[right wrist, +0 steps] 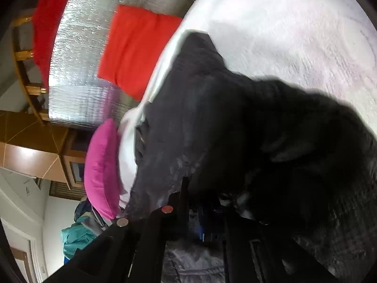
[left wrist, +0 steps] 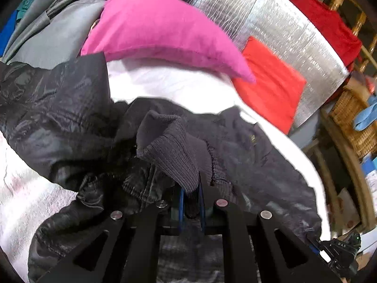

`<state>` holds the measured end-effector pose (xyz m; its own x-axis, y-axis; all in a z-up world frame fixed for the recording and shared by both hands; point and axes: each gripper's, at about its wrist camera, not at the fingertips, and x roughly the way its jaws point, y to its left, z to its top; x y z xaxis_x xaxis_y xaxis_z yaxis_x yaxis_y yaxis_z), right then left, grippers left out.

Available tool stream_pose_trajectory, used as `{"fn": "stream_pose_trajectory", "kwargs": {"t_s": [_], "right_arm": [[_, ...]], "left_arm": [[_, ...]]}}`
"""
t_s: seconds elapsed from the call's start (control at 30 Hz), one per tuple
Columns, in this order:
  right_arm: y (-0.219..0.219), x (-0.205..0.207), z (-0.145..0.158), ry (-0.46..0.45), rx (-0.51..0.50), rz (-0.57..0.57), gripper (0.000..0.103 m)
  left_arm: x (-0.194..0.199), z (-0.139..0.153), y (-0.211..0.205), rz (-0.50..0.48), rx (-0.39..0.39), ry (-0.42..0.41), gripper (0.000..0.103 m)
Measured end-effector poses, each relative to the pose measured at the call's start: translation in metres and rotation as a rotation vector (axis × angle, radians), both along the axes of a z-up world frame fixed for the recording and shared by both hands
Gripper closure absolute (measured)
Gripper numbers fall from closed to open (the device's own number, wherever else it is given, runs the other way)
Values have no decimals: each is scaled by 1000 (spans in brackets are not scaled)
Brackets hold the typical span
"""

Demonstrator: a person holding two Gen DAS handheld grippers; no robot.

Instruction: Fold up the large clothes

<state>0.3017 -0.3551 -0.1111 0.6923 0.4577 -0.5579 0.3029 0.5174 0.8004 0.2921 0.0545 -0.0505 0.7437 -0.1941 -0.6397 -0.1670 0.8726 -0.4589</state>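
Your left gripper [left wrist: 191, 202] is clamped on the ribbed knit cuff [left wrist: 169, 141] of the black jacket [left wrist: 70, 113]; in the left wrist view the cuff stands up from between the closed fingers, with the blue bands of the gripper on either side of it. The jacket itself lies crumpled on the white bed cover [left wrist: 165, 82], its shiny dark fabric bunched toward the left and another part spreading toward the right edge of the bed. Behind it, a pink pillow [left wrist: 160, 28] rests on the white cover, and an orange-red cushion [left wrist: 268, 82] leans against the silver foil panel [left wrist: 271, 23] just beside it. A red cloth [left wrist: 318, 14] hangs over a wooden frame beyond the panel, grey clothes [left wrist: 51, 23] are heaped at the upper left, and a wicker basket [left wrist: 353, 118] stands at the right. Your right gripper [right wrist: 202, 212] is closed too, and in the right wrist view dark jacket fabric is gathered right at its fingers, though the picture is blurred and dark there, so the exact pinch point cannot be made out. From that side the jacket [right wrist: 223, 118] drapes upward across the white cover [right wrist: 294, 23], with the pink pillow [right wrist: 101, 165] and the orange-red cushion [right wrist: 136, 47] off to the left, and a teal garment [right wrist: 75, 238] below them.
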Motion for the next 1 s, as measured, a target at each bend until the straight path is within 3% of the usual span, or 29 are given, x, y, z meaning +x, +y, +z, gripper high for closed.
{"fn": "stream_pose_trajectory", "kwargs": {"t_s": [0.07, 0.1, 0.13, 0.2, 0.27, 0.33, 0.4, 0.43, 0.63, 0.73, 0.8, 0.87, 0.97, 1.0], "right_arm": [[7, -6, 29, -108, -159, 23, 97], [12, -6, 33, -117, -245, 44, 97], [13, -2, 21, -66, -285, 61, 97], [6, 4, -16, 72, -216, 98, 93], [-4, -3, -24, 40, -122, 126, 89], [-9, -9, -14, 14, -127, 156, 60], [-16, -17, 0, -10, -135, 184, 41], [-19, -21, 8, -23, -128, 207, 39], [-20, -41, 56, -153, -73, 312, 39], [-35, -24, 73, -200, -180, 222, 39], [-52, 5, 61, -121, -279, 144, 40], [-61, 35, 40, -44, -327, 143, 40], [-63, 74, 12, 25, -294, 177, 48], [-62, 82, 8, 32, -290, 182, 56]], "left_arm": [[-5, 4, -2, -4, 22, -44, 92], [-4, -5, -4, -7, 34, -18, 92], [-1, -13, -5, -11, 42, 13, 92], [7, -42, -7, 9, 82, 106, 92], [9, -57, -5, 17, 81, 130, 91], [10, -56, -4, 16, 86, 115, 91], [9, -55, -4, 11, 88, 111, 91], [10, -56, -2, 10, 80, 110, 91], [4, -58, -1, 7, 69, 89, 91], [3, -62, -1, 7, 63, 81, 90], [2, -63, 0, 7, 63, 71, 90], [1, -64, 0, 8, 59, 65, 90], [-1, -66, 0, 6, 54, 55, 90], [-2, -66, 1, 6, 52, 52, 90]]}}
